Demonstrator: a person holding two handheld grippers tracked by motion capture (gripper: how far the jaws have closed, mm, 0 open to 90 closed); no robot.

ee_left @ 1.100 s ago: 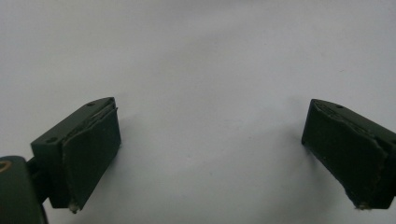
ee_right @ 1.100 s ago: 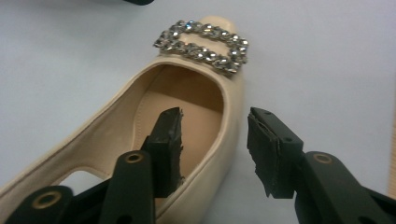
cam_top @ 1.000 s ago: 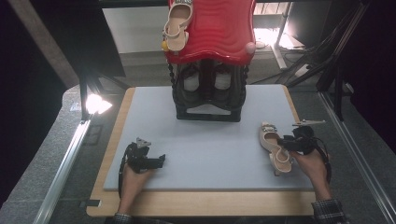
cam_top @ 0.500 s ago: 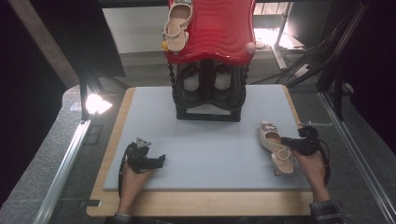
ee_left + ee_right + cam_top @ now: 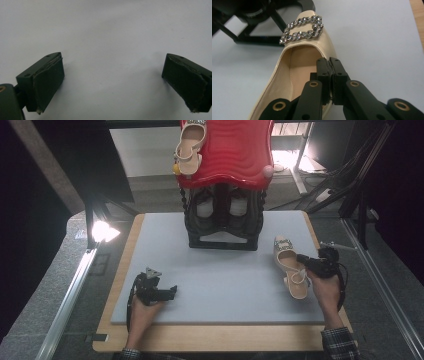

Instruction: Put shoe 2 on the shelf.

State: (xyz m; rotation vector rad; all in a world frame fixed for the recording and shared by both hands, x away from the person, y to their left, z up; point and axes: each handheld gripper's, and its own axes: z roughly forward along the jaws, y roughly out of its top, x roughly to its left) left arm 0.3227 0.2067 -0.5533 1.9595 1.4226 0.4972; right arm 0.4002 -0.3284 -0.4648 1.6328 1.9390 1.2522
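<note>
The glossy beige slingback shoe with a rhinestone buckle [image 5: 289,268] is lying on the grey mat [image 5: 225,280], near its right edge. Your right gripper [image 5: 330,65] is clamping the shoe's side wall, jaws having just closed. Your left gripper [image 5: 112,82] is resting with jaws apart, holding nothing.

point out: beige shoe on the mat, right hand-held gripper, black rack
beige shoe [image 5: 292,270], high view, on the insole mid-shoe.
right hand-held gripper [image 5: 331,65], right gripper view, at its closed jaw tips on the shoe's side wall.
black rack [image 5: 222,240], high view, on its front base.
</note>
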